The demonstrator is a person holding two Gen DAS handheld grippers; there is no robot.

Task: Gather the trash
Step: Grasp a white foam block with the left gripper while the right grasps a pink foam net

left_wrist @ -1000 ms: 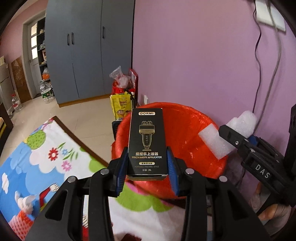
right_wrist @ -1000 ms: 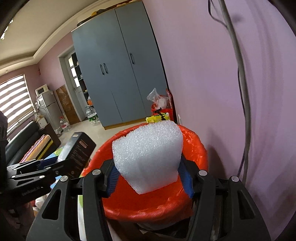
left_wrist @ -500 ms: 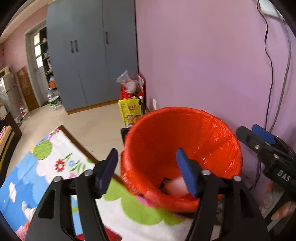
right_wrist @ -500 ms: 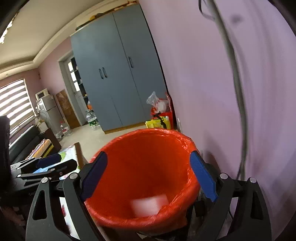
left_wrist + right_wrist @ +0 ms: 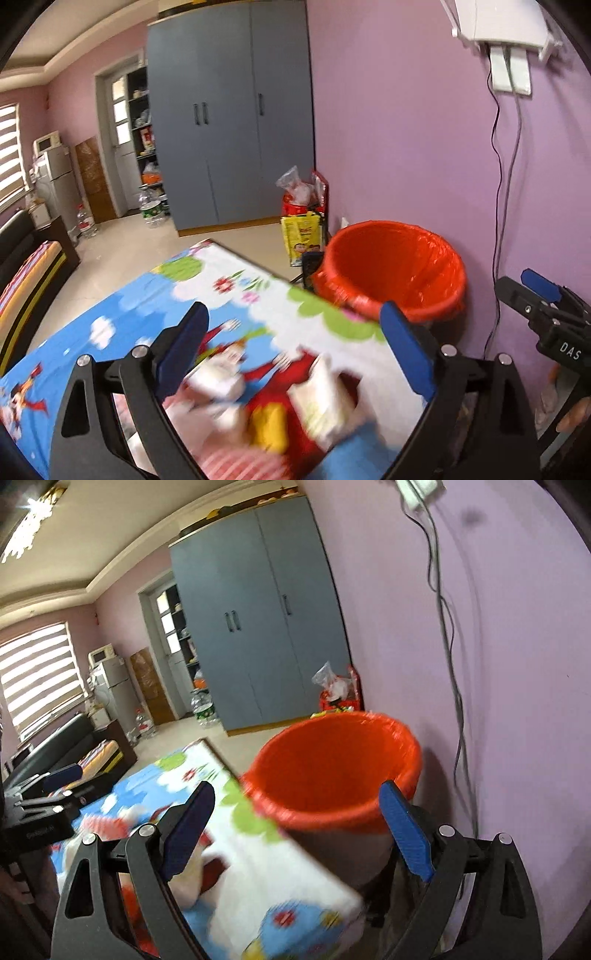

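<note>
Orange-red plastic lines the trash bin [image 5: 393,269], which stands on the floor against the purple wall [image 5: 406,129], just beside the corner of a bright cartoon play mat [image 5: 147,295]; its inside cannot be seen from here; blurred pale scraps, likely crumpled paper [image 5: 325,402], lie on the mat between the left gripper's [image 5: 295,354] wide-apart, empty jaws; the right gripper [image 5: 299,834] is equally wide and empty, hovering near the bin's rim; the step in hand looks like reaching for more trash; next, lower the left gripper and close on a scrap.
</note>
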